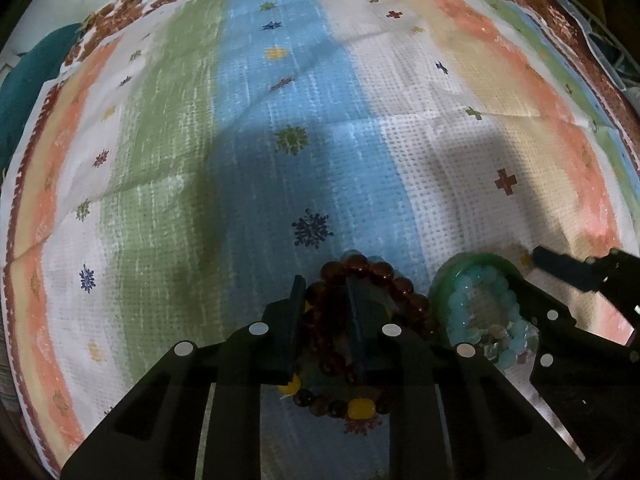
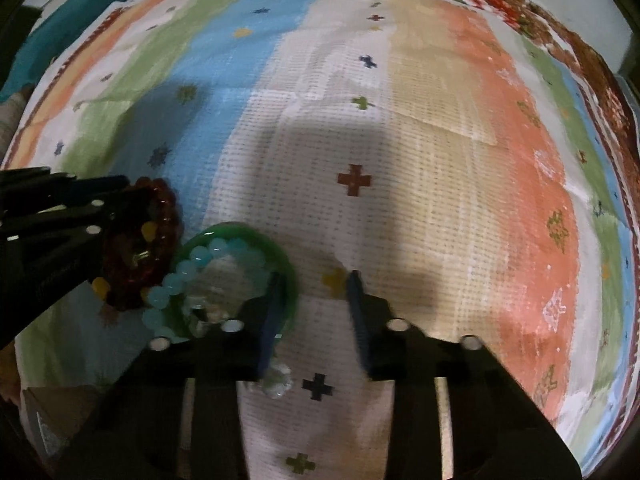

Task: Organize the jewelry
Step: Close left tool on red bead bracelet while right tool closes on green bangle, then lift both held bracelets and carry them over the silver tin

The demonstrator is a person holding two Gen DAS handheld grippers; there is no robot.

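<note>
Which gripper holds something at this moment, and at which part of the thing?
The left gripper straddles the dark red bead bracelet across its beaded band, though a firm pinch cannot be told. The right gripper holds nothing, one finger inside the green bangle.
</note>
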